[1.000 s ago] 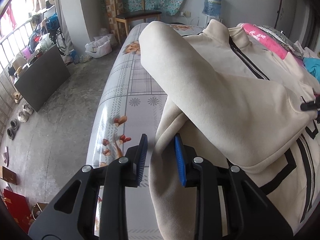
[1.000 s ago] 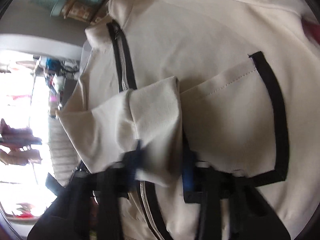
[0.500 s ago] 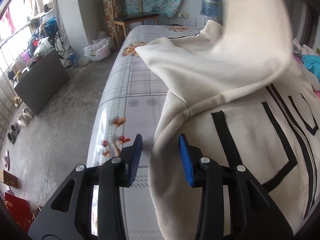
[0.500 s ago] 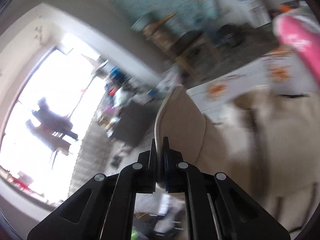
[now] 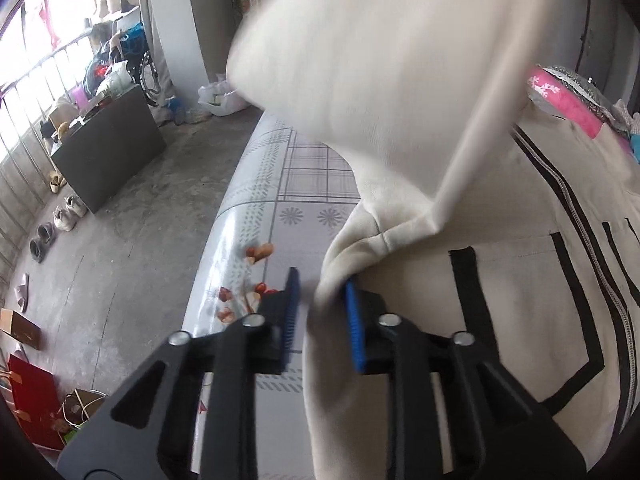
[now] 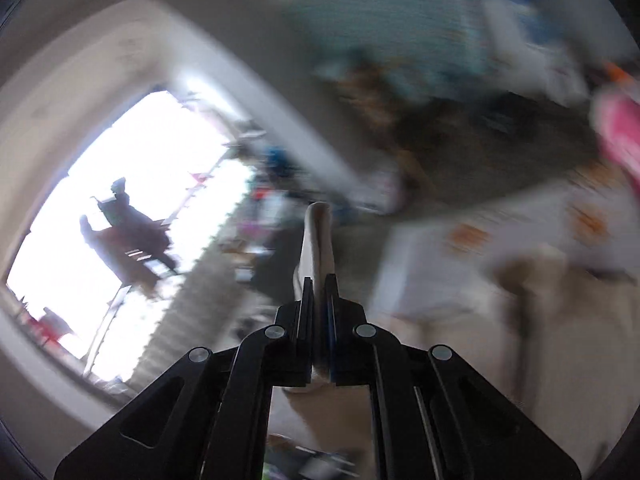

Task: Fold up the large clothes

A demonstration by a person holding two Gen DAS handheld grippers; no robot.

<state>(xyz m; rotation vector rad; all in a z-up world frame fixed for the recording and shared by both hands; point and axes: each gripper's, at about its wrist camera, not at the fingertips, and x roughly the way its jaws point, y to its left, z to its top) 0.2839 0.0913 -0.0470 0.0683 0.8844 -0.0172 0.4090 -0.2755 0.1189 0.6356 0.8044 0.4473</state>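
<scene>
1. You are working on a cream zip-up jacket with black trim (image 5: pixel 520 320), which is lying spread across a bench covered in a glossy floral cloth (image 5: pixel 256 224); its side edge is running close to the bench's left edge.
2. Your left hand-held gripper (image 5: pixel 320 312) is pointing down at that side edge, just below the armpit. Its blue pads are closing with a fold of the cream fabric between them; the right pad is already touching cloth, while the left pad is showing a sliver of gap.
3. Your right hand-held gripper (image 6: pixel 318 292) is clamped tightly on a thin cream edge, most likely the cuff, and is lifting the sleeve (image 5: pixel 380 60) high above the jacket body. The right view is badly blurred, so you are probably moving fast.
4. You are likely opening the sleeve out to refold it. Be finishing the left pinch fully before pulling, so the body is staying anchored.
5. Be slowing the right hand and keeping the sleeve taut, so it is coming down flat rather than twisted.
6. Be watching the pile of pink clothing (image 5: pixel 564 100) at the far right; it is lying close to the jacket.
</scene>
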